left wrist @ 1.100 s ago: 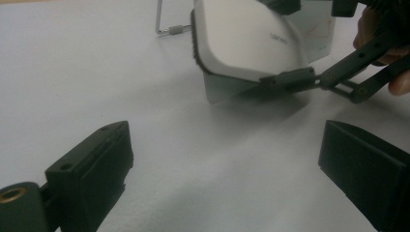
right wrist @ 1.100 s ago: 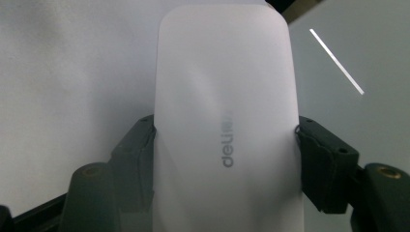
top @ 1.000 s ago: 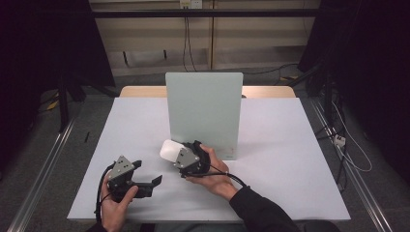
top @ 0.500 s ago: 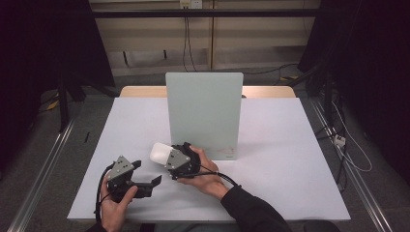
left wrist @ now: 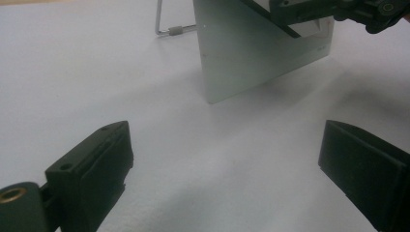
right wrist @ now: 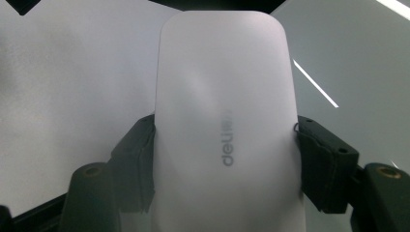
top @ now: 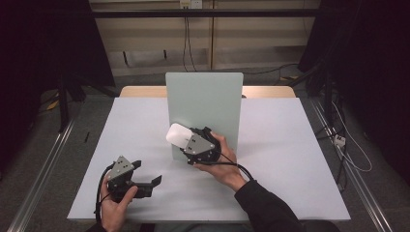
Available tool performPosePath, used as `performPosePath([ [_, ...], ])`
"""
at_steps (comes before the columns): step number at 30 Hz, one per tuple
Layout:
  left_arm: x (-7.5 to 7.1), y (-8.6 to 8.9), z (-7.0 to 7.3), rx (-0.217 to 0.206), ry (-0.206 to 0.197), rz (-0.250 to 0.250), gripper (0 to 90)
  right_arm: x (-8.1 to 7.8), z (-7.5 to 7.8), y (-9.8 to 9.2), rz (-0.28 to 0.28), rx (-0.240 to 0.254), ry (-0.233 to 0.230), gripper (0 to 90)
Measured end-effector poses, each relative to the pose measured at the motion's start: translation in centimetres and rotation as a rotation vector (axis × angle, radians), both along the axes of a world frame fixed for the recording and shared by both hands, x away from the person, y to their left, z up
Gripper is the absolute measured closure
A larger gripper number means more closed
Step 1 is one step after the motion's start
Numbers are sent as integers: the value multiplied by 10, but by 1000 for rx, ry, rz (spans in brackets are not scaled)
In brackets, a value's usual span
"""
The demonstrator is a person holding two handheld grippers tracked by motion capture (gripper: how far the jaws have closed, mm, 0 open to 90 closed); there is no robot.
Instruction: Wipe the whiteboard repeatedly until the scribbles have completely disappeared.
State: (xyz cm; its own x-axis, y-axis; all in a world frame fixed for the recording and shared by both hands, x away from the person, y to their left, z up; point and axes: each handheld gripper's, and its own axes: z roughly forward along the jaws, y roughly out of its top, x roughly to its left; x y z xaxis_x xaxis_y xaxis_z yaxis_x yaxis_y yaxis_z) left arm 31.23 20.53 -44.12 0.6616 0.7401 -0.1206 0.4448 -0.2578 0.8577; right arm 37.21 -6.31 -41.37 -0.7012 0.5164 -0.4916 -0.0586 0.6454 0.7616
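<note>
dark room | white table (top: 290, 159), upright panel (top: 203, 101) | left claw (top: 147, 183) open | right claw (top: 186, 142) gripping white mouse (top: 178, 134)

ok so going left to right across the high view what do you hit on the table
left gripper, jaws open and empty → white mouse → right gripper, shut on the mouse. The upright grey-green panel stands behind the mouse and the right gripper, so it has no clear place in the order.
</note>
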Motion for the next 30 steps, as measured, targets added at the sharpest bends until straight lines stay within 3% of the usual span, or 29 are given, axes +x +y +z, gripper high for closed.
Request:
performPosePath([
  [9, 0, 0, 0, -3, -3, 1, 50, -8, -30, 25, 72, -86, 51, 317],
  [22, 0, 0, 0, 2, -6, -5, 51, -4, -43, 69, 140, -75, 74, 317],
  [25, 0, 0, 0, -3, -5, -3, 50, -6, -45, 67, 147, -102, 75, 317],
  [30, 0, 0, 0, -2, -4, -1, 50, -8, -44, 50, 126, -90, 72, 317],
])
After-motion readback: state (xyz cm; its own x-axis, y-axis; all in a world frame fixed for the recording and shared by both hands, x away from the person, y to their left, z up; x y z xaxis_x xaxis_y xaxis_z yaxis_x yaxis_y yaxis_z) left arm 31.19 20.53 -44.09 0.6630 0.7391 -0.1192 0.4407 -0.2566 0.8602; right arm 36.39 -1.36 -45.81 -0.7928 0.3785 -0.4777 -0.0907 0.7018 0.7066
